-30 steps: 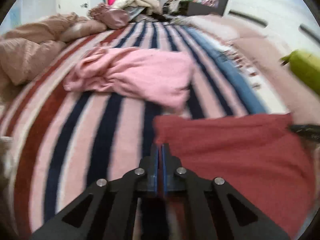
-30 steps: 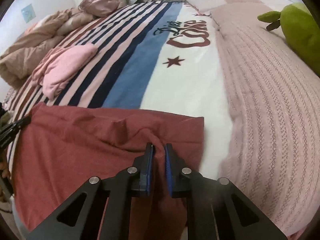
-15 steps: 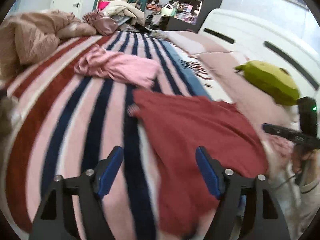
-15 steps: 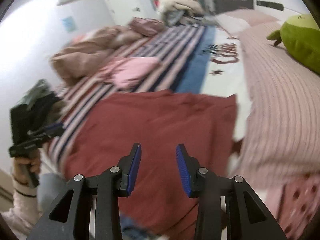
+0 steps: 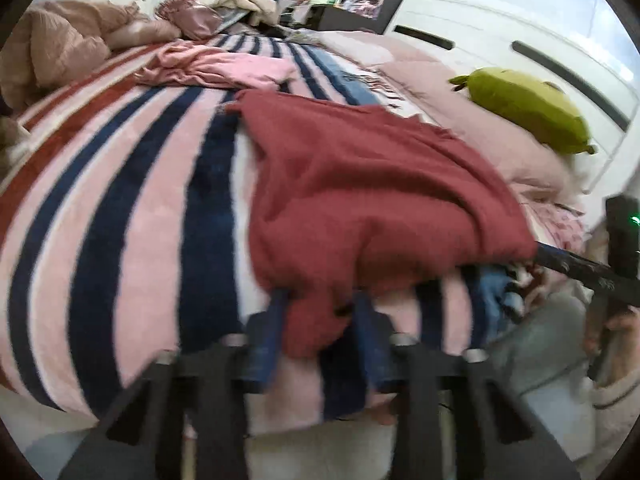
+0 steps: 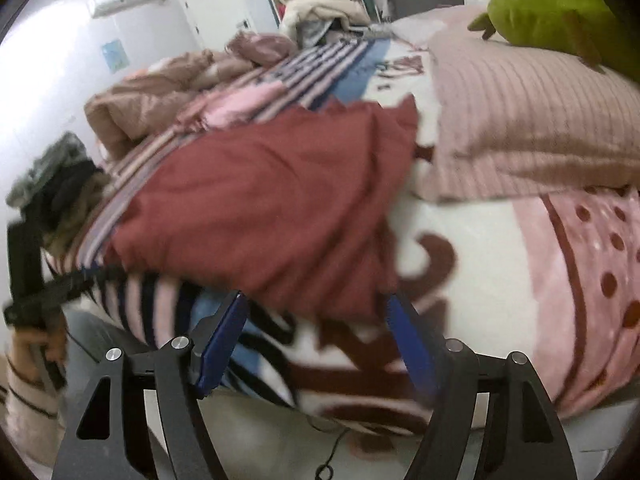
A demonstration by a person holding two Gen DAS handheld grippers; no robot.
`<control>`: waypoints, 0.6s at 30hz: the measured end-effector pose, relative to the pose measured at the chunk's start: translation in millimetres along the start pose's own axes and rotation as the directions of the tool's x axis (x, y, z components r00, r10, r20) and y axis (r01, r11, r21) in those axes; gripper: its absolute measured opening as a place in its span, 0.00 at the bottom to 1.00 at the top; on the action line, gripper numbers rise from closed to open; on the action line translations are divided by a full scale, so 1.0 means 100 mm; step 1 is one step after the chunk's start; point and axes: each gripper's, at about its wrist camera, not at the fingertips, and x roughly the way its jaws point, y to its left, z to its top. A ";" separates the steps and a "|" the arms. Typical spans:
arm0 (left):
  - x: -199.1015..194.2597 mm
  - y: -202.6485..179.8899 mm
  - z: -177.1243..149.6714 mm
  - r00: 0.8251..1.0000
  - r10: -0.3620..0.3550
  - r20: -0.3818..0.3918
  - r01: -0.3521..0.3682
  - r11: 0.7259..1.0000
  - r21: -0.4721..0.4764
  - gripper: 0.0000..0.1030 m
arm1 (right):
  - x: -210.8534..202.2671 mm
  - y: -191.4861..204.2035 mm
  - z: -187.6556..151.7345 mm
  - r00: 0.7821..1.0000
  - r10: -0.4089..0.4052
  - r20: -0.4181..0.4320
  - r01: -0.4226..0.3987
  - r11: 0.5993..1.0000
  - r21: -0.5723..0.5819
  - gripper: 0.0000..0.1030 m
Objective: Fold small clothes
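A red garment (image 5: 360, 184) lies spread over the striped blanket (image 5: 120, 208), its near hem drooping over the bed's edge. My left gripper (image 5: 320, 320) sits at that hem. Its jaws are closing, and a hanging fold of red cloth fills the gap between the blue pads. In the right wrist view the same garment (image 6: 260, 208) lies ahead. My right gripper (image 6: 316, 320) is wide and still opening. The garment's near edge lies just past its tips and nothing is pinched. My right gripper's finger (image 5: 576, 268) shows under the hem's right end.
A crumpled pink garment (image 5: 224, 68) lies farther up the bed. A green plush toy (image 5: 528, 112) rests on a pink pillow (image 6: 540, 120) to the right. A brown quilt (image 5: 60, 40) is heaped at the far left. The person's hand (image 6: 32, 340) holds the left gripper.
Both grippers let go of the red garment and drew back to the bed's near edge. The left one opened wide, then narrowed around the hem. The right one kept widening.
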 end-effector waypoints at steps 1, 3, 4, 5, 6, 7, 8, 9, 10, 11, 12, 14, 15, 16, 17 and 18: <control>-0.01 0.02 0.02 1.000 -0.011 0.012 0.011 1.000 -0.020 0.07 | 0.00 -0.01 -0.02 1.000 0.002 0.001 -0.002 1.000 -0.007 0.59; -0.04 0.05 0.06 1.000 -0.004 0.026 0.005 0.999 -0.045 0.06 | 0.01 -0.03 -0.04 1.000 -0.016 0.011 0.016 1.000 -0.007 0.18; -0.07 0.07 0.05 1.000 0.011 0.029 -0.011 0.999 -0.031 0.06 | 0.01 -0.07 -0.05 0.999 -0.033 0.012 0.033 0.999 0.007 0.03; -0.08 0.09 0.06 0.999 0.021 0.026 -0.020 1.000 -0.016 0.06 | -0.01 -0.13 -0.05 0.999 -0.032 0.026 0.031 0.999 0.030 0.02; -0.11 0.11 0.06 0.999 0.022 0.025 -0.022 1.000 -0.010 0.06 | -0.03 -0.18 -0.04 0.999 -0.021 0.045 0.018 0.998 0.057 0.02; -0.13 0.15 0.07 0.999 0.024 0.029 -0.023 1.000 -0.020 0.06 | -0.06 -0.21 -0.03 0.998 -0.021 0.053 0.017 0.997 0.069 0.02; -0.13 0.18 0.06 0.999 0.027 0.021 -0.027 0.999 -0.031 0.06 | -0.07 -0.25 -0.03 0.998 -0.032 0.056 0.027 0.996 0.081 0.02; -0.13 0.19 0.04 0.999 0.038 0.011 -0.037 0.999 -0.036 0.06 | -0.09 -0.29 -0.02 0.998 -0.043 0.054 0.038 0.995 0.093 0.02; -0.12 0.20 0.03 0.999 0.035 0.004 -0.035 0.998 -0.046 0.08 | -0.11 -0.32 -0.03 0.998 -0.044 0.048 0.038 0.993 0.108 0.02; -0.13 0.20 0.02 1.000 0.029 -0.003 -0.030 0.998 -0.063 0.13 | -0.12 -0.33 -0.04 0.998 -0.038 0.040 0.034 0.993 0.110 0.03; -0.15 0.21 0.01 1.000 0.021 -0.002 -0.021 0.996 -0.086 0.20 | -0.16 -0.31 -0.05 0.999 -0.036 0.031 0.033 0.994 0.105 0.04; -0.24 0.24 -0.06 0.999 -0.033 0.008 0.034 0.988 -0.154 0.56 | -0.24 -0.26 -0.04 0.998 -0.043 0.041 0.039 0.995 0.088 0.04; -0.30 0.25 -0.10 0.997 -0.072 0.023 0.075 0.979 -0.189 0.59 | -0.29 -0.23 -0.04 0.998 -0.041 0.053 0.037 0.996 0.080 0.04; -0.32 0.24 -0.12 0.994 -0.105 0.025 0.108 0.972 -0.209 0.60 | -0.38 -0.19 -0.03 0.996 -0.041 0.076 0.036 0.997 0.073 0.04; -0.34 0.22 -0.14 0.989 -0.145 0.024 0.146 0.963 -0.224 0.64 | -0.42 -0.15 0.00 0.995 -0.035 0.092 0.029 0.997 0.069 0.05; -0.34 0.19 -0.18 0.976 -0.214 0.031 0.215 0.944 -0.250 0.68 | -0.47 -0.07 0.03 0.993 -0.011 0.114 0.004 0.998 0.062 0.06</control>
